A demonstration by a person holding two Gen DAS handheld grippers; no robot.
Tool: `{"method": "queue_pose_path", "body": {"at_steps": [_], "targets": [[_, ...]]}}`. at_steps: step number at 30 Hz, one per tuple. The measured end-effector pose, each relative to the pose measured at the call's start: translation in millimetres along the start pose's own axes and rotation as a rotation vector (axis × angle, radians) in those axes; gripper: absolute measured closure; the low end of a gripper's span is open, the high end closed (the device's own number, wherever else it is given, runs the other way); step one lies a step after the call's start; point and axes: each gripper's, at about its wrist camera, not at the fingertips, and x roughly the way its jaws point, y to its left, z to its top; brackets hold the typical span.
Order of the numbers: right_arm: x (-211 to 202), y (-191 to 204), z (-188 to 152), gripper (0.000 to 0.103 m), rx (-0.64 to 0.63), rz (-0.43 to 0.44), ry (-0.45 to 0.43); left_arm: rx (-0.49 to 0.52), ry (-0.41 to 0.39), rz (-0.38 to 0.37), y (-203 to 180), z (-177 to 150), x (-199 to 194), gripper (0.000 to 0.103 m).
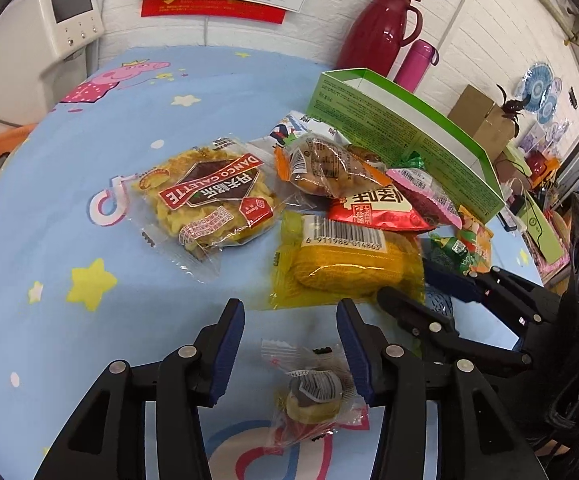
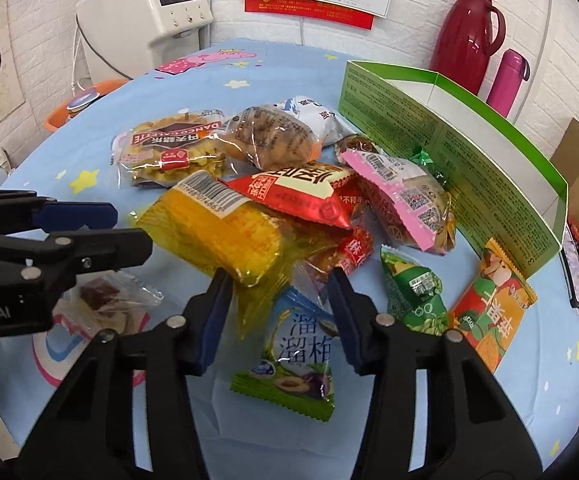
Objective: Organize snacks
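Both tools are wide open & hold nothing: left tool [image 1: 291, 322] sits over a small clear snack [image 1: 313, 394], right tool [image 2: 279, 286] over the snack pile [image 2: 289, 200] by the green box [image 2: 461, 148].

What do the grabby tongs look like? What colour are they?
Both tongs, left and right, are chunky black plastic with open cut-out frames and round silver rivets at the joints. Each finger wears a dark blue rubbery pad on its inner face. Seen from the right wrist camera, the left tongs carry white lettering ending in "bot.AI".
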Motion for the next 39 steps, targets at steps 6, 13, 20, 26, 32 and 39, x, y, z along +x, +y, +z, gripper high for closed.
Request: {"method": "queue_pose_path", "body": {"at_steps": [6, 13, 20, 26, 32, 39], "targets": [[-7.6, -16.5, -9.5, 0.09, 0.042, 0.048, 0.0, 0.005, 0.013, -0.016, -3.3, -3.9, -0.7, 0.051], [-18.7, -38.7, -23.3, 0.09, 0.125, 0.103, -0.001, 0.034, 0.022, -0.077, -20.0, 3.1, -0.4, 0.051], [-19.3, -41.4, -23.1, 0.08, 0.143, 0.149, -0.009, 0.005, 0.097, -0.158, -20.0, 17.3, 28.9, 0.051], [-15.8, -40.5, -15.1, 0.07, 0.138, 0.178, -0.032, 0.017, 0.103, -0.178, -25.3, 17.4, 35.0, 0.051], [-23.3, -43.6, -14.8, 0.092, 0.144, 0.131, -0.068, 0.07, 0.069, -0.149, -41.0, 15.6, 25.7, 0.069], [-61.1, -52.5, -11.1, 0.095, 0.144, 0.127, -0.17, 0.113, -0.04, -0.146, -64.2, 25.8, -14.3, 0.078]]}}
